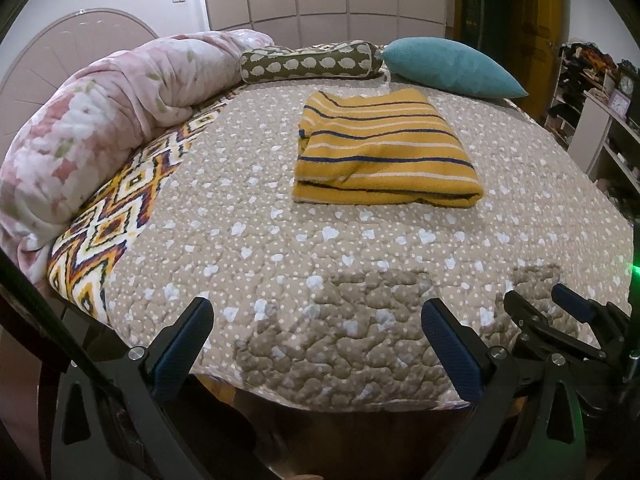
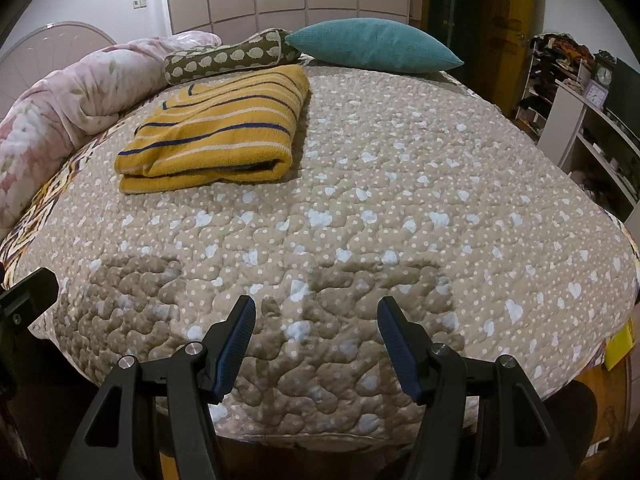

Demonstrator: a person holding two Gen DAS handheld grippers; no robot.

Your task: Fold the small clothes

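Note:
A mustard-yellow garment with navy and white stripes (image 1: 384, 152) lies folded in a neat rectangle on the tan quilted bedspread (image 1: 248, 248). In the right wrist view it lies at the upper left (image 2: 216, 132). My left gripper (image 1: 316, 312) is open and empty, held over the bed's near edge, well short of the garment. My right gripper (image 2: 316, 312) is open and empty, also at the near edge. The right gripper also shows at the right edge of the left wrist view (image 1: 536, 300).
A rolled pink floral blanket (image 1: 100, 120) lies along the bed's left side, over a zigzag-patterned cover (image 1: 116, 220). A brown bolster (image 1: 312, 64) and a teal pillow (image 1: 452, 68) lie at the far side. Shelves (image 2: 588, 120) stand to the right.

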